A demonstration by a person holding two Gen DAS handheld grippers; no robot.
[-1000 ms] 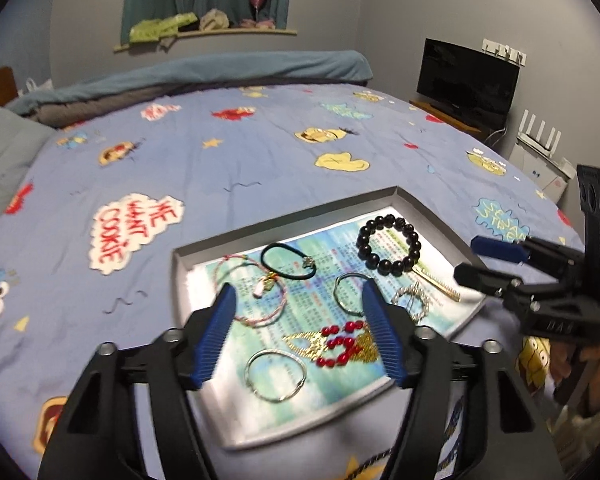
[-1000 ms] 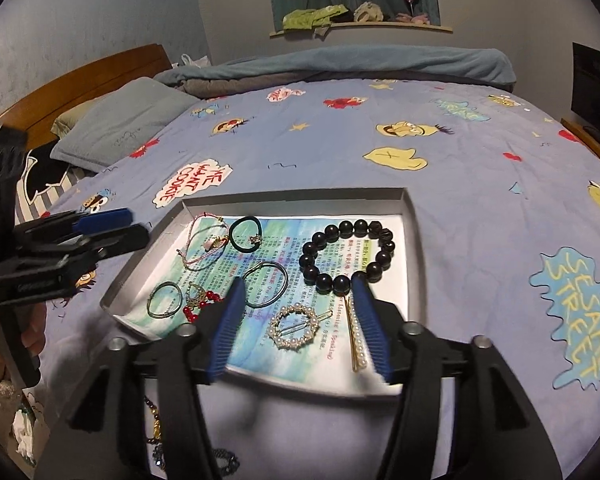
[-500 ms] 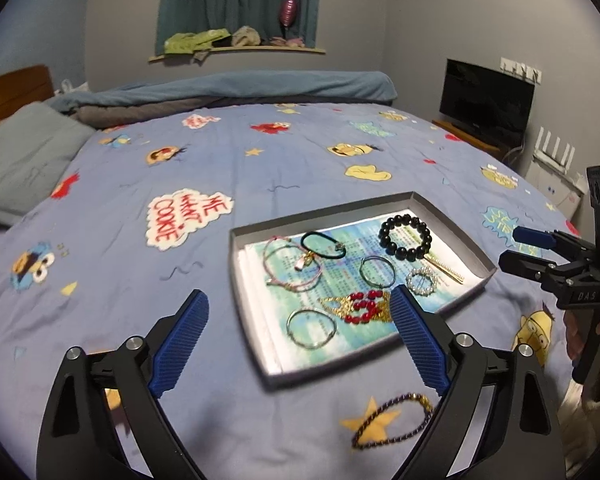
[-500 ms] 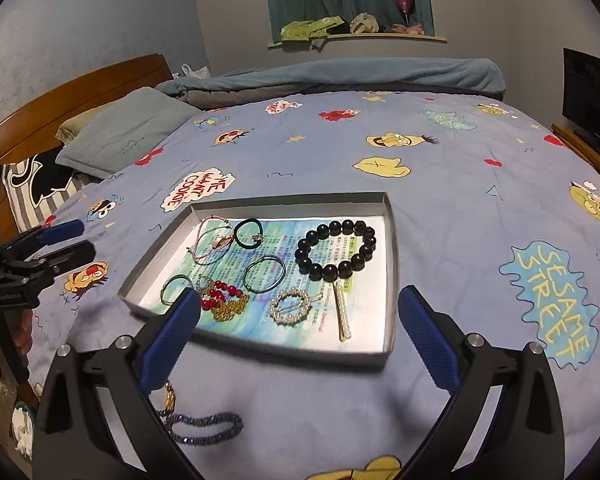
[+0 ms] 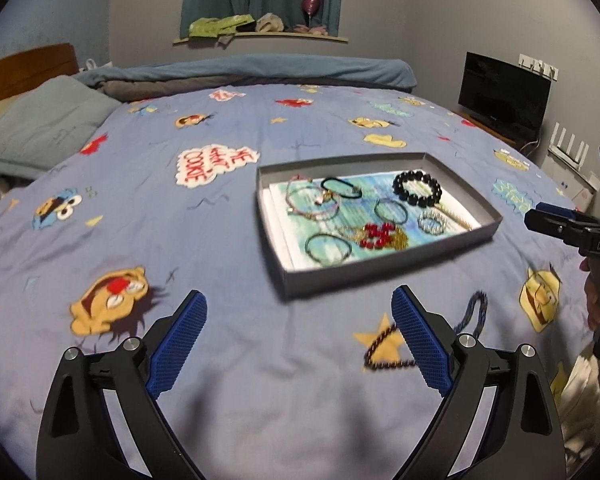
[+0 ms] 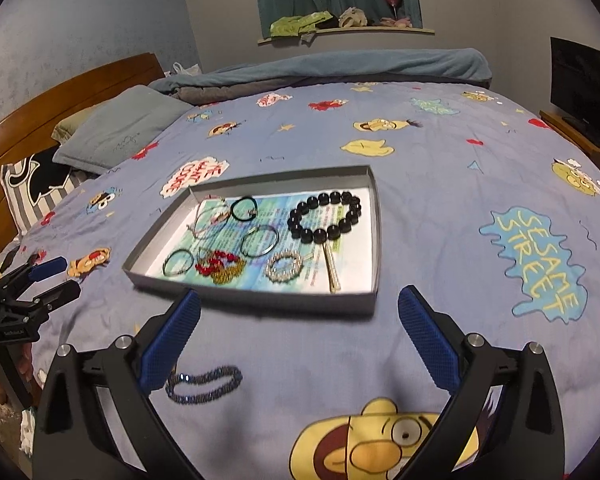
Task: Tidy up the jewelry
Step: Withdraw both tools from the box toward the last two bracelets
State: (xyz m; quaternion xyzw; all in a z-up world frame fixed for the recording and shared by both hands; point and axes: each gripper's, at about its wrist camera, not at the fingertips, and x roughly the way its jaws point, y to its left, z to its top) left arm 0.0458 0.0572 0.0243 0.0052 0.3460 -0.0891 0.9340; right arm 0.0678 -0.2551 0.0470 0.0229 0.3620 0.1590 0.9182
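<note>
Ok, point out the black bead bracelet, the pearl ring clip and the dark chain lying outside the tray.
black bead bracelet [image 6: 319, 234]: right wrist view, a near-side bead.
pearl ring clip [image 6: 284, 267]: right wrist view, its pearl rim.
dark chain [image 6: 204, 385]: right wrist view, middle of the loop on the bedspread.

On the bedsheet [image 6: 440, 184] we read "SESAME STREET" [image 6: 534, 262] at 3 o'clock of the tray [image 6: 374, 240], "WE WANT COOKIE" [image 5: 216, 160] at 10 o'clock. Right gripper [image 5: 556, 226] body reads "DAS". Tray paper [image 6: 276, 208] print illegible.
</note>
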